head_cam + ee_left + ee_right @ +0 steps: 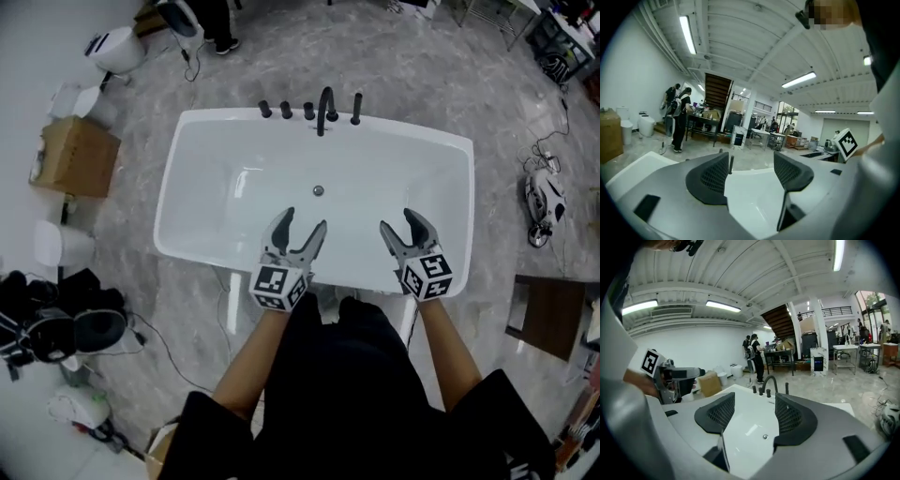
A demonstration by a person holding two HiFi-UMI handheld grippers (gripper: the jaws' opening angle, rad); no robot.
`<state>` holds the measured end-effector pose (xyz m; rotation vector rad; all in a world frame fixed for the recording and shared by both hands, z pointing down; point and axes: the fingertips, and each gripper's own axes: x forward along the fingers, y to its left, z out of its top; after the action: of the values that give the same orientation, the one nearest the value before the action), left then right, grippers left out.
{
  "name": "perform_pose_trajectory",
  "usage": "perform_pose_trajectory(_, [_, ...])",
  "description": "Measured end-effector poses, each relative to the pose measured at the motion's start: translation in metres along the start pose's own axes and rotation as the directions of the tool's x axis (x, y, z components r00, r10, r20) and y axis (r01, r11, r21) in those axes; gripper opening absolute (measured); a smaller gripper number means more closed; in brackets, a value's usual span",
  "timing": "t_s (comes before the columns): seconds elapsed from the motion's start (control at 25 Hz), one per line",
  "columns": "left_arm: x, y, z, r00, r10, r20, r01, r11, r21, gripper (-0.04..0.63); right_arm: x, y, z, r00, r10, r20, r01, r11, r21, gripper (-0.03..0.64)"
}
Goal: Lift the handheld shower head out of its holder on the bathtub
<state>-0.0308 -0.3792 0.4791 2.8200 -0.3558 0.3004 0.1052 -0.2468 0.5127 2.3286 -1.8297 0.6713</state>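
Grey-fingered and fitted with black ribbed pads, the left claw [304, 221] and the right claw [398, 221] hover side by side just above the near rim of the white, glossy, rectangular bathtub [412, 131]. Both are spread, with nothing between the jaws; each gripper view shows only the tub basin through the gap. The small round metal drain [318, 190] lies beyond them on the tub floor.

On the far rim stands a row of dark fittings: three short dark knobs [286, 110], the dark arched spout [324, 108], and at the right end the slim, dark, upright handheld shower head [356, 108], seated in its holder. It is well apart from both claws.

Handling assessment:
- Probably rigid and fairly light, though a hose hidden below the rim may add drag.
- The smooth round stem is likely to slip, so close the pads squarely across it.
- Grip the exposed upper stem, nearer the right claw, and lift straight up along the holder's axis.
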Motion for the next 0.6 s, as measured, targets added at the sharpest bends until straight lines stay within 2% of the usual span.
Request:
perform_pose_trajectory(0.12, [0.042,-0.006,-0.002,0.993,-0.109,-0.033,0.110,0.994,0.017,0.279,-0.013,-0.015,0.013,0.994,-0.101,0.037,0.100,0.995,0.031,0.242])
perform_pose_trajectory(0.24, [0.068,-0.004,-0.006,0.983,-0.170,-0.064,0.171,0.985,0.025,0.278,-0.018,-0.017,0.022,0.987,-0.149,0.063,0.144,0.987,0.073,0.242])
perform_pose_trajectory(0.6, [0.146,-0.008,-0.001,0.984,-0.175,-0.034,0.177,0.982,0.069,0.278,-0.021,-0.012,0.001,0.983,-0.176,0.060,0.168,0.978,0.127,0.242])
